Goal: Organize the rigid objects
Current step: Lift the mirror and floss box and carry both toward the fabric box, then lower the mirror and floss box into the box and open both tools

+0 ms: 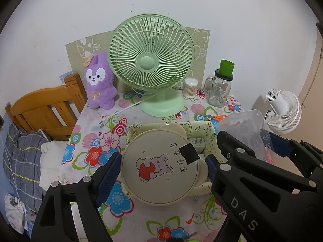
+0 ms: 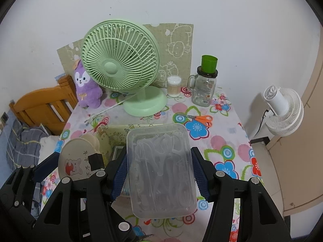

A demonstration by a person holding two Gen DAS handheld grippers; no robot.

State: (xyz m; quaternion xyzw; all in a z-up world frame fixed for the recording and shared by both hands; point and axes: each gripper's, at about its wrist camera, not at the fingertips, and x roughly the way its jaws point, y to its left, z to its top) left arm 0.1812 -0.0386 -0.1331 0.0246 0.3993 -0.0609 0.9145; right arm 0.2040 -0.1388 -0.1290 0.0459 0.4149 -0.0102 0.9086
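**A:** Your left gripper [image 1: 161, 169] is closing its blue pads on the round cream case [image 1: 159, 167] with the rabbit picture, one pad at nine o'clock of it, the other at three. You are holding it over the near-left corner of the yellow storage box [image 1: 201, 128], tilted up toward the camera.

**B:** And is it sitting in the box yet?

**A:** I am not able to tell. It is overlapping the box rim, and whether it is resting there or hanging above is hidden. A second cream disc is peeking out behind it at twelve o'clock.

**B:** What about the other side?

**A:** Your right gripper [image 2: 161, 173] is clamping the clear plastic container [image 2: 161, 169] across its long sides, and you are carrying it above the floral tablecloth [image 2: 222, 145], with the box at about ten o'clock of it.

**B:** So how far along are you judging this?

**A:** Midway, I am guessing. Both items are in hand and neither is clearly stowed. Some small things are already lying in the box, though I cannot name them. The orange-handled scissors [image 2: 199, 119] are lying loose at one o'clock of the container, so they are probably waiting too. The green fan [image 2: 119, 68], purple plush [image 2: 86, 88], cotton swab jar [image 2: 174, 85] and glass mug jar [image 2: 203, 88] are standing along the back.
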